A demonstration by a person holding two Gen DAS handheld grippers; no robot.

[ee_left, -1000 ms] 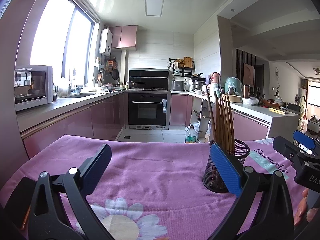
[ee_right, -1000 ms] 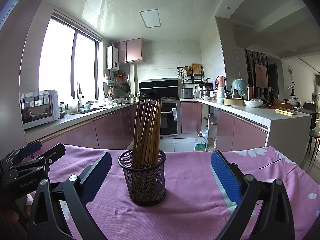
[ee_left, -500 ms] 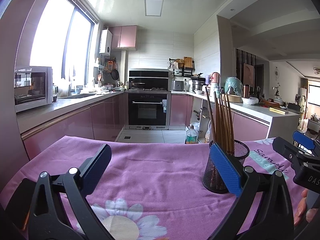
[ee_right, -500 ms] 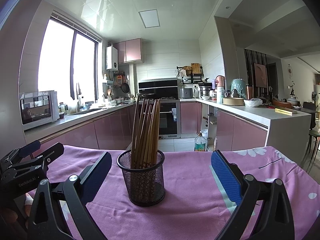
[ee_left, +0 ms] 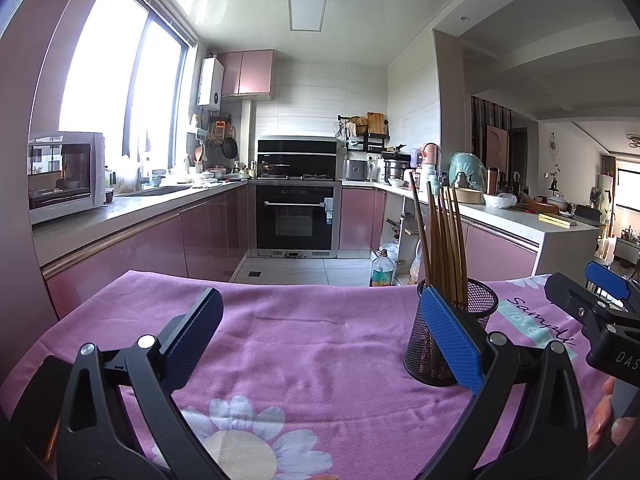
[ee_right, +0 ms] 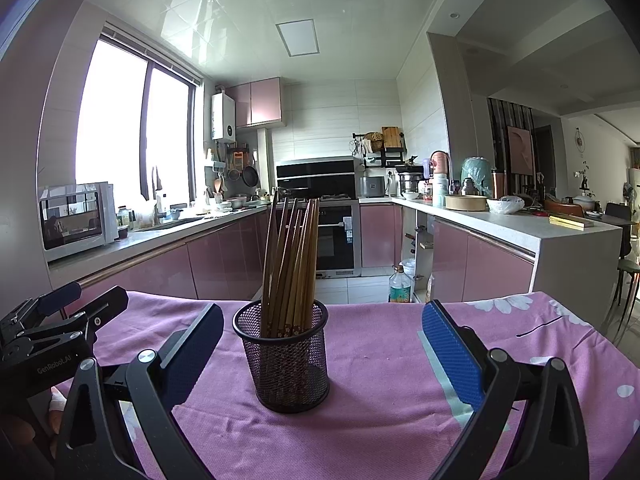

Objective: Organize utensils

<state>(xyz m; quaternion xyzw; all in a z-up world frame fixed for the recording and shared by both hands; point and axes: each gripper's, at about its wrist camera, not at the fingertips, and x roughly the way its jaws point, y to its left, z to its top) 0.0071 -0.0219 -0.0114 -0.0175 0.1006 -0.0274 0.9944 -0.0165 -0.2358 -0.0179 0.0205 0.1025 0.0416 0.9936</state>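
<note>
A black mesh cup [ee_right: 285, 356] stands upright on the purple flowered cloth [ee_right: 380, 380], holding several wooden chopsticks [ee_right: 292, 264]. In the left wrist view the cup [ee_left: 448, 344] sits partly behind my left gripper's right finger pad [ee_left: 452, 336]. My left gripper [ee_left: 320, 332] is open and empty, left of the cup. My right gripper [ee_right: 320, 344] is open and empty, with the cup just ahead between its fingers, nearer the left one. Each gripper shows at the other view's edge: the right gripper [ee_left: 600, 312], the left gripper [ee_right: 52, 332].
The cloth-covered table's far edge [ee_left: 280, 284] drops to the kitchen floor. Beyond are pink cabinets, an oven [ee_left: 296, 216], a microwave [ee_left: 64, 176] at left and a cluttered counter [ee_right: 520, 216] at right. A plastic bottle [ee_right: 400, 284] stands on the floor.
The right wrist view has drifted slightly, so the cup sits a little further left and higher. The left gripper has barely moved. Both stay open.
</note>
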